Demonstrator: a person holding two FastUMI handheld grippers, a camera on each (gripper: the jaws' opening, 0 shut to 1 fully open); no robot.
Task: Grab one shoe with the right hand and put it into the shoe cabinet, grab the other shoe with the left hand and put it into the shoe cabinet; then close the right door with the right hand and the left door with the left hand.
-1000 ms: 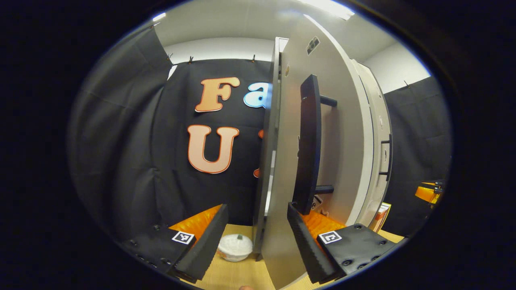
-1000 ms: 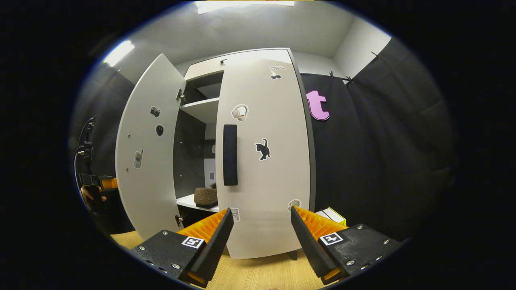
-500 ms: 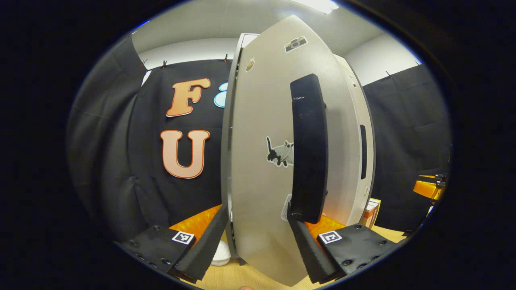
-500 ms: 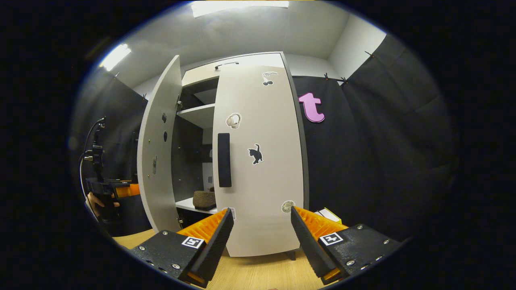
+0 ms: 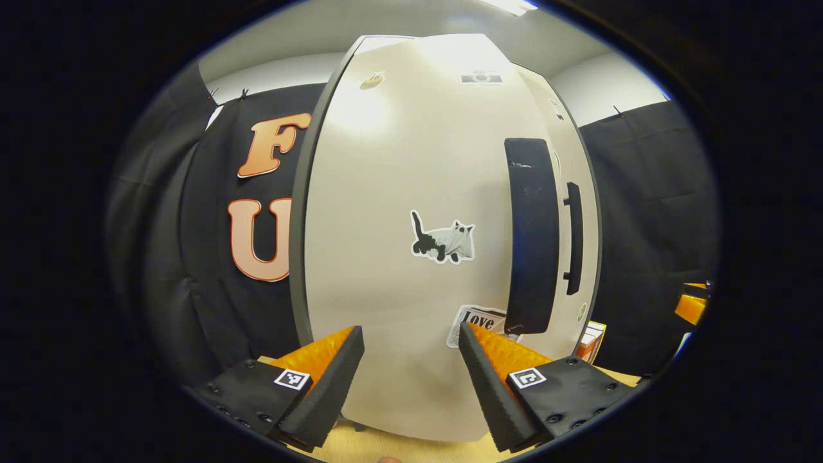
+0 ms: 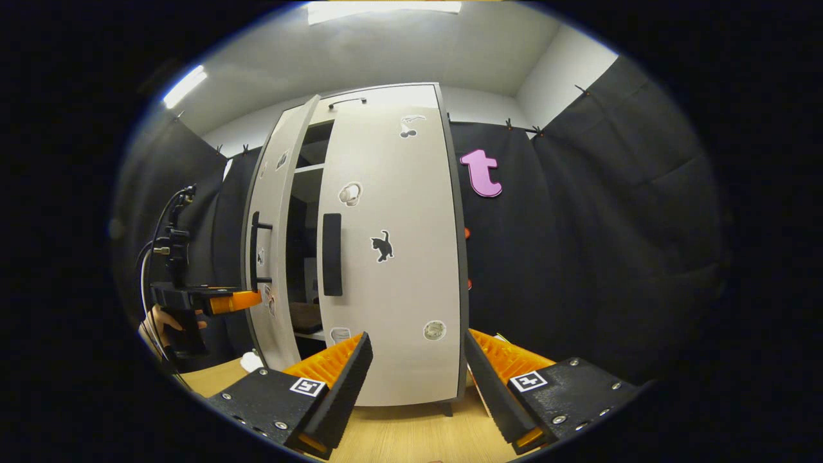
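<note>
The shoe cabinet (image 6: 386, 257) stands on the wooden floor (image 6: 398, 437) against the black cloth wall. Its right door (image 6: 392, 270) lies flush shut; its left door (image 5: 398, 257) stands slightly ajar, a dark gap between the two. Through that gap a brown shoe (image 6: 305, 317) sits on a low shelf. The left gripper (image 5: 411, 370), jaws spread wide and holding nothing, is close against the left door's face, beside its black handle (image 5: 531, 235). The right gripper (image 6: 418, 373), also wide open and empty, hangs before the right door.
</note>
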